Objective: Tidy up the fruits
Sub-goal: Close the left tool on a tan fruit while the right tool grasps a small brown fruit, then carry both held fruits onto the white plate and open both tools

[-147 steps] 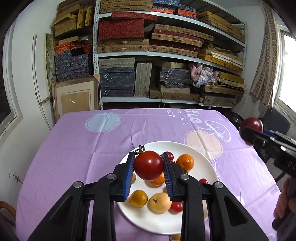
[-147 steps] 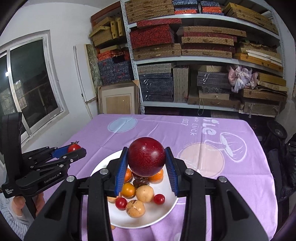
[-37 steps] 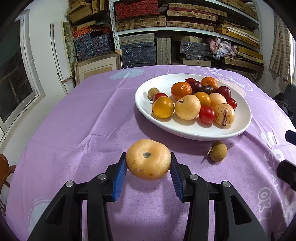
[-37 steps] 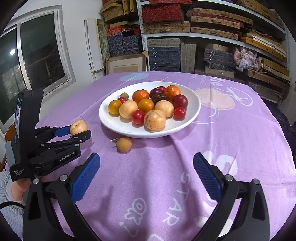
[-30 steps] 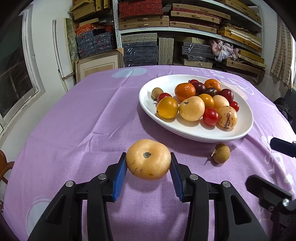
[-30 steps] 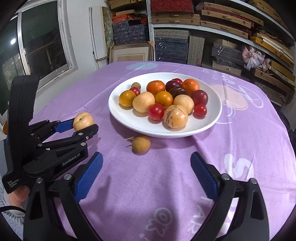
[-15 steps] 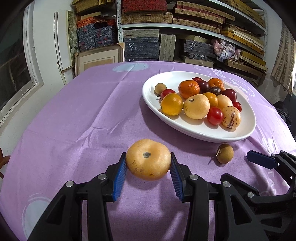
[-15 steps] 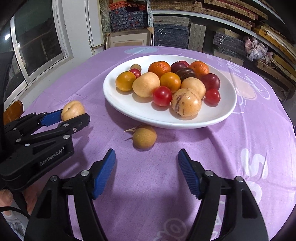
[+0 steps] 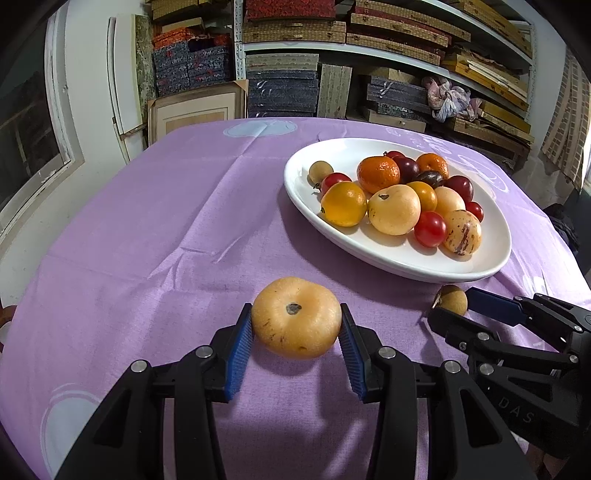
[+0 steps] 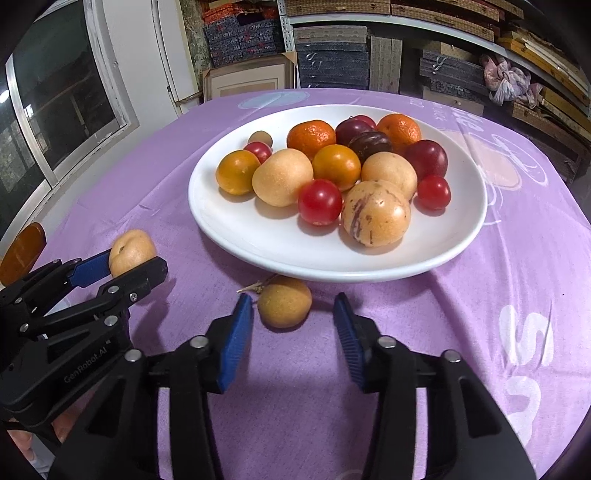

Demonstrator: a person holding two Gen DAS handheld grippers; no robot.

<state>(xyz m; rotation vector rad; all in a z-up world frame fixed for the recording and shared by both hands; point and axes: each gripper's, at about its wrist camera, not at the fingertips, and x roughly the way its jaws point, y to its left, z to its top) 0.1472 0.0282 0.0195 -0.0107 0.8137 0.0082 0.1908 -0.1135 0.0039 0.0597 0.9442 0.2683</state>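
Left gripper clamped on tan pear; right gripper closing around longan, just before white plate.

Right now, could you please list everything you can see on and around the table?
Plate: one, white, mid-table.
Mandarins: two, orange, plate's far side.
Small round fruits: three, red, on plate.
Other fruits: several, tan, yellow-orange, dark purple, on plate.
Stemmed fruit: one, brown, on cloth before plate.
Tan fruit: one, in left gripper.
Tablecloth: one, purple.
Shelves: stacked boxes, behind table.
Left gripper: black, blue pads, shut on tan fruit.
Right gripper: same colours, closing around stemmed fruit, not yet pressing.
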